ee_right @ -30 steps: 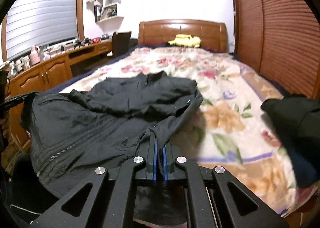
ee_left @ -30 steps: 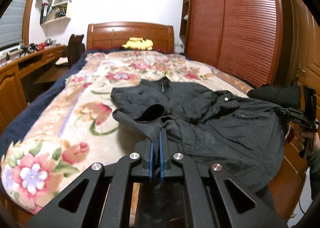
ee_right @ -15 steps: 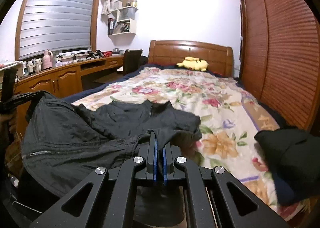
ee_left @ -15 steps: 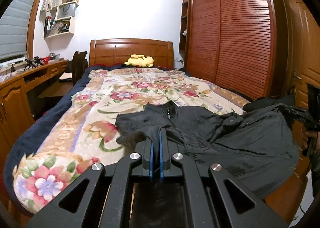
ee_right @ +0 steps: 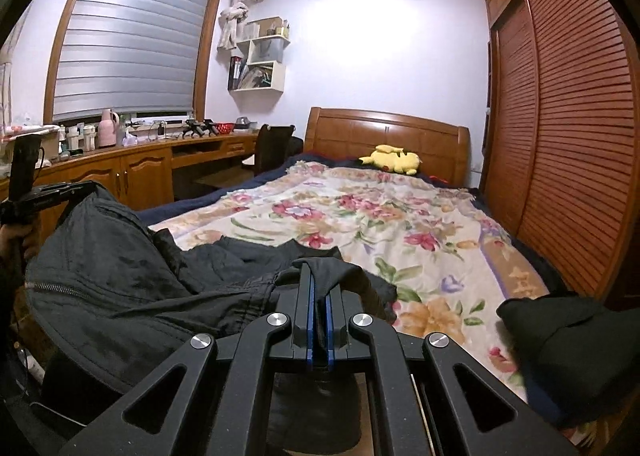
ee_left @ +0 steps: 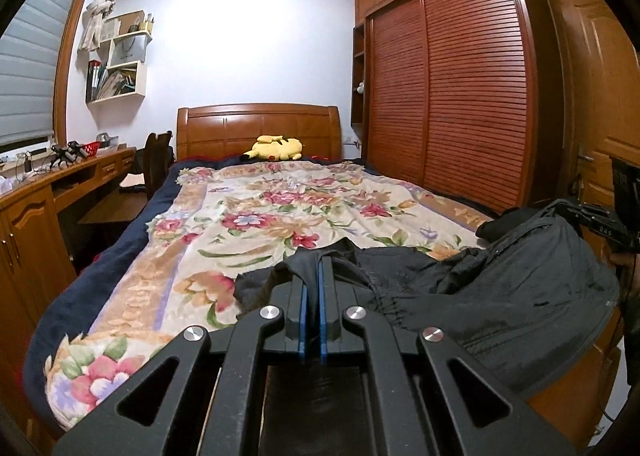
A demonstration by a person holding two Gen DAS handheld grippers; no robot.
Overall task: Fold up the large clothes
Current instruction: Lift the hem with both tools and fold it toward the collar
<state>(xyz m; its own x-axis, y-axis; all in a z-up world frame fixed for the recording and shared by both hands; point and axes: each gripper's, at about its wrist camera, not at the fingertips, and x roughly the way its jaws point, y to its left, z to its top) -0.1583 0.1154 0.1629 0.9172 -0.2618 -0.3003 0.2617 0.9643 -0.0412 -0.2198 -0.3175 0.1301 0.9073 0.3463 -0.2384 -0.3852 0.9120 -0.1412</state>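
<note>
Change noted: I have raised both grippers; black jacket [ee_left: 500, 296] lifted off floral bedspread [ee_left: 248, 215], bunched nearer the foot.

Left gripper [ee_left: 313, 272]: matte black linkage arms, four silver round screws, blue pads lining black fingers [ee_left: 330, 296]. Right gripper [ee_right: 319, 280]: same build, triangular cutouts in outer arms, white digits on side.

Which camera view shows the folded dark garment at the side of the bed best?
The right wrist view: the folded dark garment lies large and close on the floral blanket. In the left wrist view only a small dark part shows behind the black jacket.
</note>
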